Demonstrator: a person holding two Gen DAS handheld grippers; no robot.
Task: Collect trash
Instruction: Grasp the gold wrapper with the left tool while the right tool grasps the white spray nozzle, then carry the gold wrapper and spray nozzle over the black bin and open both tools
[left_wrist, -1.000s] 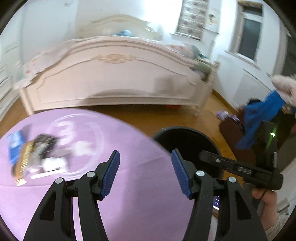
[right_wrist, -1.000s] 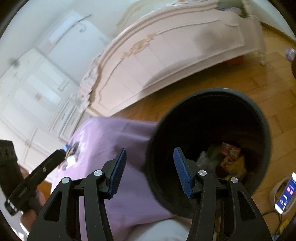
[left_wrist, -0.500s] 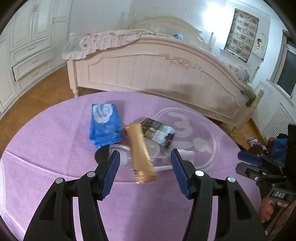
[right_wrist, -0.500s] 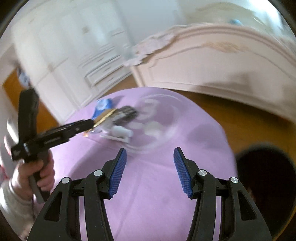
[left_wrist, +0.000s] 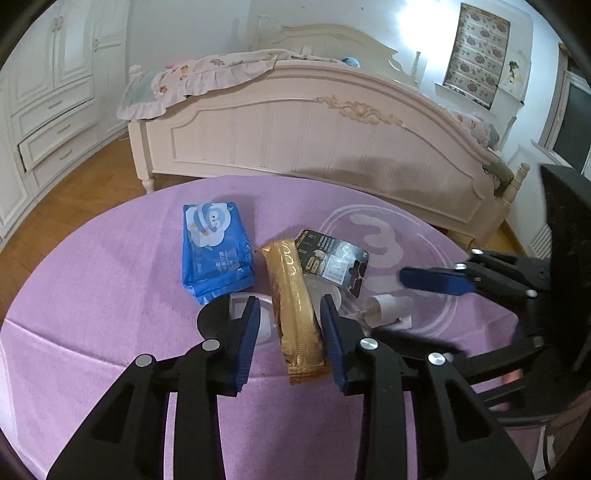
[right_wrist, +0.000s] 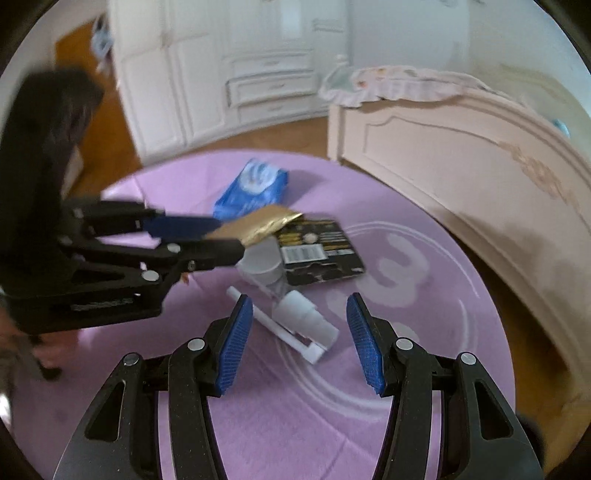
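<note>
Fingers of the left gripper (left_wrist: 288, 332) straddle the near end of the gold wrapper (left_wrist: 295, 314); the jaws have just been closing, and the wrapper now sits between the blue pads, though from the left wrist view a sliver of gap still shows on each side, so I read the grip as not yet made. In the right wrist view the same gripper (right_wrist: 207, 236) reaches in from the left with the foil at its tips. The right gripper (right_wrist: 299, 339) hangs about half open over the white pieces (right_wrist: 303, 325) and has nothing between its pads.

All the rubbish lies in one cluster near the middle of the round purple table (left_wrist: 92, 295), a little toward its far edge.

Handling, as I judge it: the gold wrapper looks light, crinkly and slick, likely to fold or slide, so it is best pinched across its width close to the near end. The black card (left_wrist: 332, 258) is flat and stiff, hard to lift from the cloth unless taken at a raised edge or corner. The blue pack (left_wrist: 214, 247) is soft and plump, and would suit a squeeze across its narrow side. The white pieces look rigid and light and may roll; take the cylinder across its body.

Count: one gold wrapper, one black card, one blue pack, and a small tangle of white and clear plastic pieces whose number I cannot tell.
</note>
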